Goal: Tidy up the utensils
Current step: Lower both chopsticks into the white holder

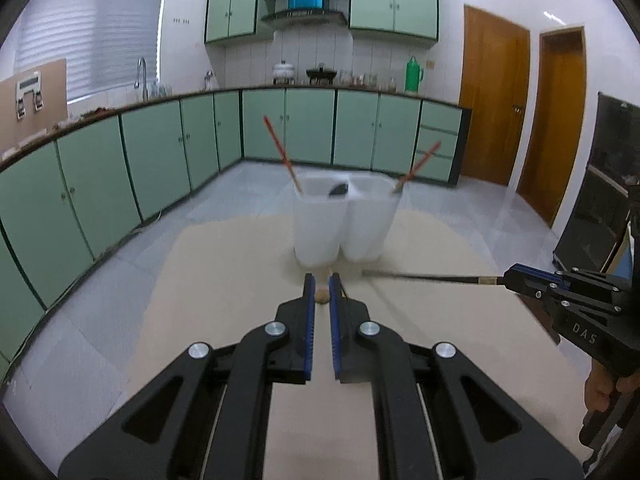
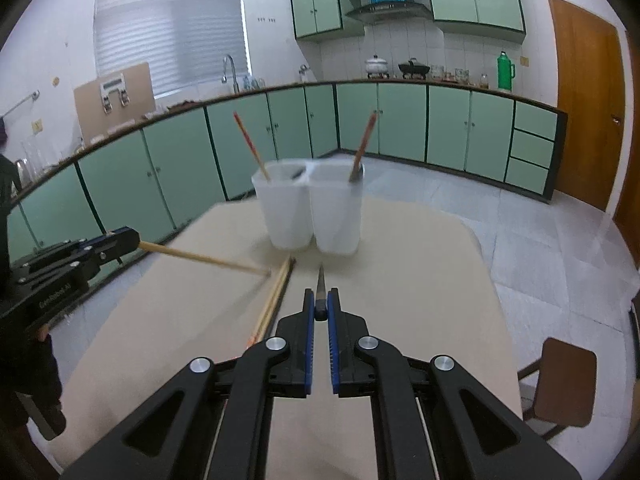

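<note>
Holder (image 2: 308, 212): two translucent white plastic tubs, frosted, smooth. Chopstick (image 2: 200, 258) in left gripper (image 2: 128, 242): pale bare wood, matt. Chopsticks lying on worktop (image 2: 276, 300): same pale wood. Worktop (image 2: 400, 280): beige, matt, smooth. Both grippers: black matt plastic, ribbed blue pads (image 2: 331, 344), shiny metal pivot pins (image 2: 367, 343). Right gripper (image 2: 319, 304) grips a dark utensil (image 2: 320, 284) with dull metallic sheen. Floor (image 2: 540, 248): pale glossy tile.

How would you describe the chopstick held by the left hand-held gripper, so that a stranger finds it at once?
Start at the beige table, in front of the translucent white two-compartment plastic holder. To the left, the black left hand-held gripper clamps a pale wooden chopstick by its end. Unlike the chopsticks lying on the table, it is raised and slants toward them.
</note>
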### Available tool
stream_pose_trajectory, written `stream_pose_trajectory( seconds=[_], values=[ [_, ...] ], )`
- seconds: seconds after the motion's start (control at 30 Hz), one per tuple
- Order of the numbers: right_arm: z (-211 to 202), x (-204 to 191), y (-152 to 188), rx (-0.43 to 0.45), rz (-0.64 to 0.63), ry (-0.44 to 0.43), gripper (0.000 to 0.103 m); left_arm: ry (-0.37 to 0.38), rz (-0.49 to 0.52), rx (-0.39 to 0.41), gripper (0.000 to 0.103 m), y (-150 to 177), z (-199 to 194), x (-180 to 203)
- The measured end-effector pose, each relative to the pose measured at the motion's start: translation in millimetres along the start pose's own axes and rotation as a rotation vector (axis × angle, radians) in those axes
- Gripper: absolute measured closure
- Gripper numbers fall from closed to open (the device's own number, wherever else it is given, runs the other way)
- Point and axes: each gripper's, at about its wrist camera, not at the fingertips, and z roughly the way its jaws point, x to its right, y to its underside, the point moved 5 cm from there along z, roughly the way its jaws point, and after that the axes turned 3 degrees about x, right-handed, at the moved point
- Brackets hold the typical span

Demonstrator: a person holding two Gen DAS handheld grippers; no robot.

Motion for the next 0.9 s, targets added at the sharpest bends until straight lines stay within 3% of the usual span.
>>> stream_pose_trajectory(
  seconds=[0.17, 0.57, 0.9],
  values=[
    [0, 0, -32, 0.026, -0.013, -0.017, 0.097, 0.009, 0.016, 0.050, 0.097, -24, -3, 2],
    [13, -9, -90, -0.005, -0.098, -0.091, 0.097, 0.056, 0.028, 0.101, 0.097, -69, 9, 6],
    [-6, -10, -148, 0.089, -0.134, -0.117, 0.097, 0.080, 0.058, 0.214, 0.097, -111, -21, 13]
  ],
)
